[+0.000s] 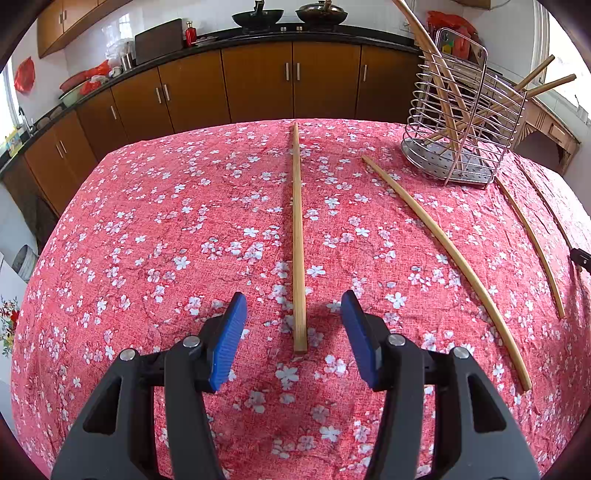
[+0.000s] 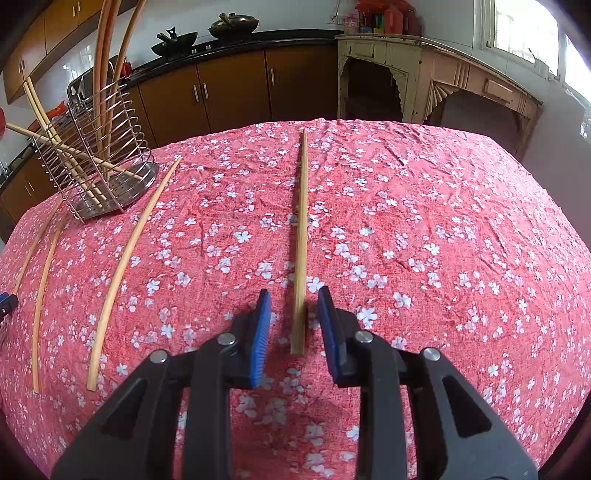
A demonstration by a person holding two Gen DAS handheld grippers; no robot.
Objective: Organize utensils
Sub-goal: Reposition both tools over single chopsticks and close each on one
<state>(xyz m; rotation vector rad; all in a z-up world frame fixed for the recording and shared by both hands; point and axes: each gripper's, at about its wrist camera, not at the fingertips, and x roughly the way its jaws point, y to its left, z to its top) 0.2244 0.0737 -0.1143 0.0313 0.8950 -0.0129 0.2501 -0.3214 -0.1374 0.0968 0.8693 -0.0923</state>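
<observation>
Grippers both gaping — left gripper (image 1: 293, 321) and right gripper (image 2: 293, 317) each straddle a chopstick (image 1: 298, 236) end, presumably lining up grabs for the rack (image 1: 461, 122).

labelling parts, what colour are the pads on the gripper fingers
Blue, ribbed pads on black fingers; clearest in the left wrist view.

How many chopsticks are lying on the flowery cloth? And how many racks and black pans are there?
Chopsticks lying on the cloth: 4
Wire rack: 1
Woks on the counter: 2
Total: 7
The chopsticks standing in the rack overlap too much to count.
</observation>
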